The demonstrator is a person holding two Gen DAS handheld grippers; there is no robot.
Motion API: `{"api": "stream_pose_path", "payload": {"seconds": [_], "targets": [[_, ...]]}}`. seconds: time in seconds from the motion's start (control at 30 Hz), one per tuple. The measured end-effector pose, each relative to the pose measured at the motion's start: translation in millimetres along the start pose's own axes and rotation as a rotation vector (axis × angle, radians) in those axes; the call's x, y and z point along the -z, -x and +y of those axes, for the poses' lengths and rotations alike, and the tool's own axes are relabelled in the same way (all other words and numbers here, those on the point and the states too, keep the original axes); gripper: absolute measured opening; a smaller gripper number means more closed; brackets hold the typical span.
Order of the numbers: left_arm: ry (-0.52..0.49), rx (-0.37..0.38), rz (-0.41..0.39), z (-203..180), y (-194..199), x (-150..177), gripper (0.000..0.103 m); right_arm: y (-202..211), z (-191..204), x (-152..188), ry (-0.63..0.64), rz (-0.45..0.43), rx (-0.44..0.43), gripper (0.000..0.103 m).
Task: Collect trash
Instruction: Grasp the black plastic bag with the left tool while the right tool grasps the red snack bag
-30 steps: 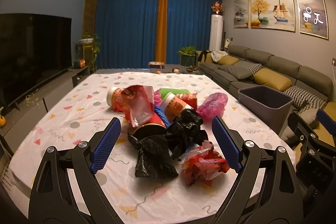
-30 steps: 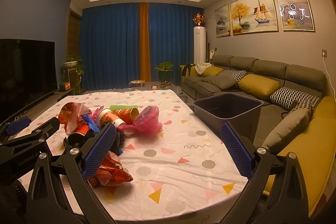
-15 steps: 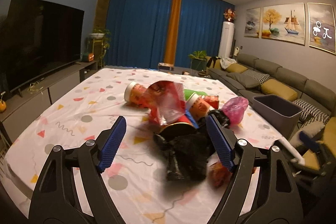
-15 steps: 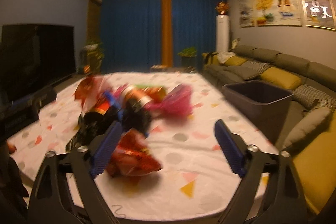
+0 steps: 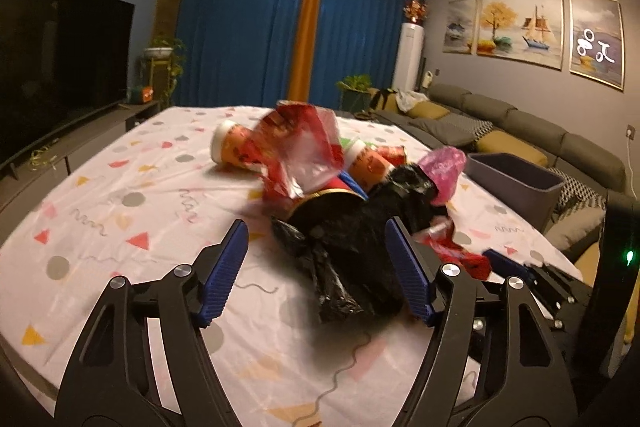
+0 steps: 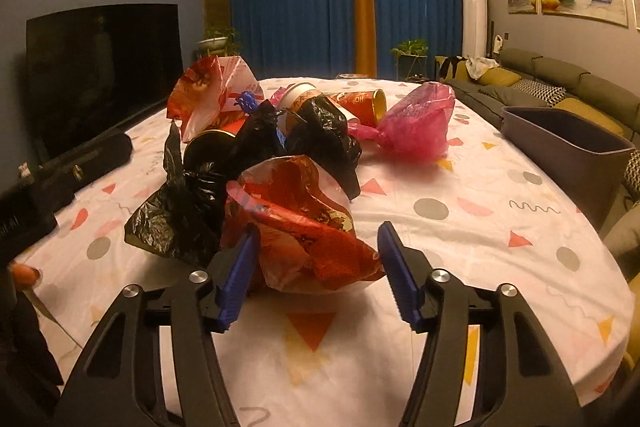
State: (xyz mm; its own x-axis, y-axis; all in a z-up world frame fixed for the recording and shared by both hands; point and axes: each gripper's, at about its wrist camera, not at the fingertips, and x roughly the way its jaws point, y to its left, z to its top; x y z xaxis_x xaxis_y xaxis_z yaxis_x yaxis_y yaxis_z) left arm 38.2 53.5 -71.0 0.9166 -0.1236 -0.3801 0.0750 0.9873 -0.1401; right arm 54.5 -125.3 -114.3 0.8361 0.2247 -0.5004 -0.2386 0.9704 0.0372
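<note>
Step judged: 2 grabs at once from trash pile on table (image 6: 500,227).

Right gripper (image 6: 316,261): jaws just been closing, straddle red crumpled bag (image 6: 304,223), pads not visibly pressing yet. Advice: close on bunched middle, not loose edge, lift straight.

Left gripper (image 5: 318,267): jaws just been closing, black bag (image 5: 348,247) between them, left pad clear of it, no grip. Push in deeper before squeezing.

Grey bin (image 6: 568,151) beside table's right edge, near sofa; contents not visible. Cups (image 5: 236,149) lie tipped in pile.
</note>
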Motion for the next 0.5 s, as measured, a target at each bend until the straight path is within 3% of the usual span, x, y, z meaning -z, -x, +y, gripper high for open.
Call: {"api": "stream_pose_path", "payload": {"seconds": [0.13,0.17,0.2,0.33,0.5], "targets": [[-0.007,0.025,0.031,-1.6,-9.2,4.0,0.064,-1.7,-1.2,-0.3,0.01,-0.005,-0.02,0.044],[-0.008,0.037,0.04,-2.0,-12.0,4.4,0.063,-1.7,-1.2,-0.4,0.01,-0.005,-0.027,0.022],[-0.01,0.041,0.044,-3.1,-13.9,4.8,0.062,-1.2,-1.2,-0.1,0.013,-0.006,-0.021,0.019],[-0.011,0.07,0.086,-6.4,-24.3,7.9,0.06,0.1,-7.4,0.2,0.006,-0.004,-0.029,0.017],[0.007,0.09,0.156,-4.4,-37.1,15.7,0.046,13.3,-13.8,-1.8,0.01,-0.037,-0.017,0.016]]}}
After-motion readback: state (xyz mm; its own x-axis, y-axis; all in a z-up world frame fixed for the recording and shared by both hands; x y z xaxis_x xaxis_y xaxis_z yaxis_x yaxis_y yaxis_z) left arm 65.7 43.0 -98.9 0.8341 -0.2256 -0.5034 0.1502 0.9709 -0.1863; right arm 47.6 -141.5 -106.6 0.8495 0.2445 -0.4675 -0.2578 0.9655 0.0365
